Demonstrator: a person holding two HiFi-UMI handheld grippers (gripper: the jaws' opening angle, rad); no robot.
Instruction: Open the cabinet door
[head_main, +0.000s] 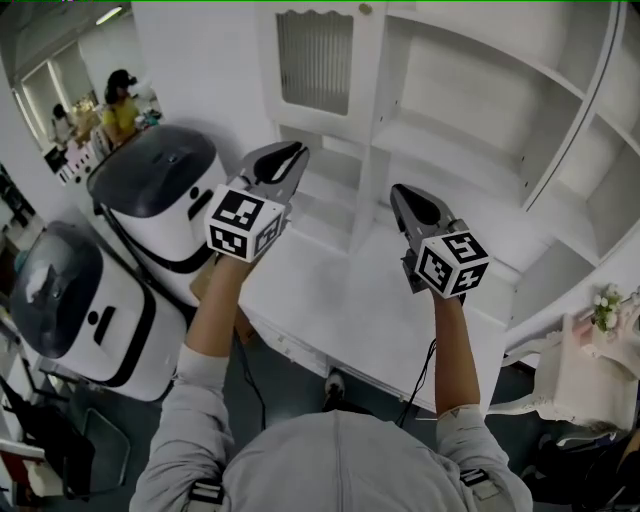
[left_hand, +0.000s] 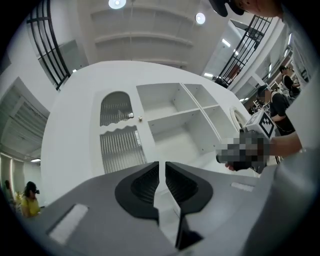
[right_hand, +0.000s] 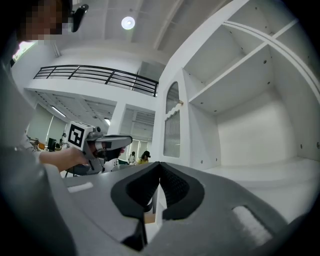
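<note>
The white cabinet has a door with a ribbed glass panel and a small round knob at its right edge; it looks closed. In the left gripper view the door is straight ahead, its knob above the jaws. My left gripper hovers below and in front of the door, its jaws standing a narrow slit apart with nothing between them. My right gripper hangs in front of the open shelves, shut and empty. Neither gripper touches the cabinet.
Open white shelves fill the cabinet to the right of the door, above a white counter. Two rounded white-and-dark machines stand at the left. A person in yellow is far back; flowers stand at the right.
</note>
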